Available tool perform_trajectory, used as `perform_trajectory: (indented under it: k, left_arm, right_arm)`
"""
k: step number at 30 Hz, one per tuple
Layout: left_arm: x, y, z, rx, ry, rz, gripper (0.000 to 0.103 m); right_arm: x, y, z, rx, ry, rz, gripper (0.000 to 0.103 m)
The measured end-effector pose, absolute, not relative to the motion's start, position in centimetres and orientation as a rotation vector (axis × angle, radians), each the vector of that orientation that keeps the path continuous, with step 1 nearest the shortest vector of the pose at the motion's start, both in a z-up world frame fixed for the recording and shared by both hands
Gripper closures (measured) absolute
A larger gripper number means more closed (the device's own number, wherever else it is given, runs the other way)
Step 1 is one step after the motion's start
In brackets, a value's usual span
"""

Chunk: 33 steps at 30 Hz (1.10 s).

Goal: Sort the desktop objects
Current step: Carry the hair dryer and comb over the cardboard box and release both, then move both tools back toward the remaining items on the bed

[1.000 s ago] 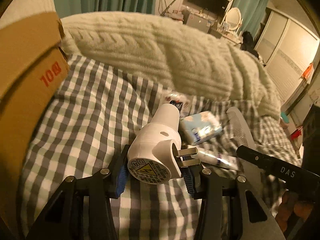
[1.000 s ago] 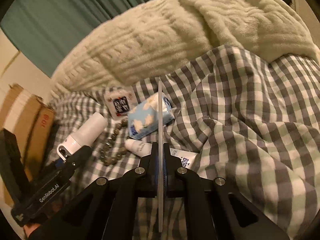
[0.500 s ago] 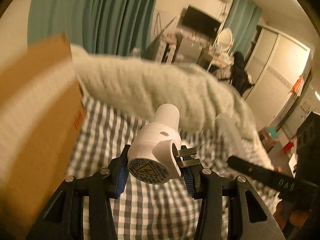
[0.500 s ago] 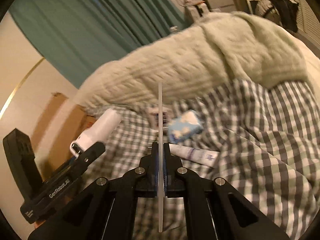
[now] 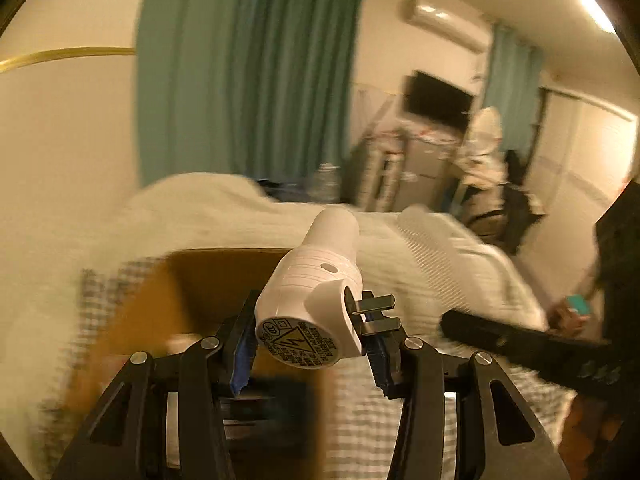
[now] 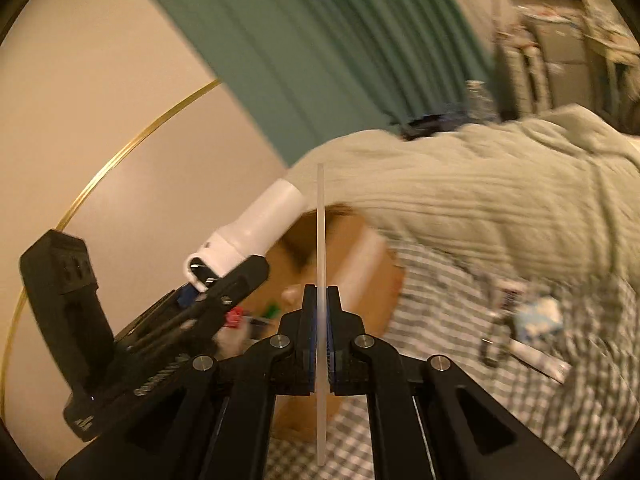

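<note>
White plug-in device (image 5: 310, 300) clamped in left gripper (image 5: 310, 350) fingers; right gripper (image 6: 321, 344) pinches comb (image 6: 320, 240) (edge-on).

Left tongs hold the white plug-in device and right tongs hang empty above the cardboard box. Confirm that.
Not quite. The right tongs are not empty: they are shut on a thin white comb, seen edge-on in the right wrist view. The left tongs do hold the white plug-in device, with the cardboard box below.

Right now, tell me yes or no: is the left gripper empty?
No, the left gripper is clamped on a white plug-in device, its metal prongs pointing sideways.
</note>
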<state>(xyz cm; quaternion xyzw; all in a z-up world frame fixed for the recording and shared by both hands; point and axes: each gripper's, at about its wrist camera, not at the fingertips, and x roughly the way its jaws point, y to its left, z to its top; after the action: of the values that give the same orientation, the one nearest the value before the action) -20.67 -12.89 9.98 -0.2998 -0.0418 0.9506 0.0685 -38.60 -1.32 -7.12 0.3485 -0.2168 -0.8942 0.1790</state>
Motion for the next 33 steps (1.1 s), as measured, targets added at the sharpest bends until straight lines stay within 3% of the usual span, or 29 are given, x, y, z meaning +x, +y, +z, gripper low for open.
perform_trajectory:
  k: [9,11,12,14,15,21,27,33]
  left_arm:
    - [-22.9,-20.6,4.5,-1.105,-0.18,2.934,0.055]
    - [-23.0,-20.6,3.6,-1.142,-0.182,2.919,0.049]
    - [-23.0,-20.6,3.4,-1.143,-0.183,2.918,0.035]
    - [-22.5,-20.7,3.5,-1.123,-0.178,2.934,0.02]
    - [-22.2,-20.4,3.6,-1.109,-0.173,2.938,0.02]
    - [-20.3,-17.5,5.2,-1.064,-0.138,2.89,0.019]
    - [-18.2,-9.3,7.2,-0.98,-0.087,2.762,0.013]
    - [-18.7,0.1,4.3,-1.068,-0.009,2.638,0.009]
  right_arm:
    - [-45.4,-9.7,-9.8,1.063,-0.62,-2.412,0.097]
    - [-45.9,-10.2,-10.6,1.073,-0.631,-2.389,0.095]
    - [-46.1,-10.1,-11.0,1.077,-0.638,-2.378,0.091]
    - [-46.0,-9.5,-11.5,1.076,-0.669,-2.371,0.061]
    - [-45.5,-8.9,-11.6,1.07,-0.692,-2.38,0.06]
    - [-41.3,-3.9,-9.8,0.976,-0.631,-2.534,0.058]
    - [-37.2,4.4,-10.4,0.99,-0.654,-2.712,0.055]
    - [-33.5,11.4,-13.2,1.07,-0.629,-2.878,0.055]
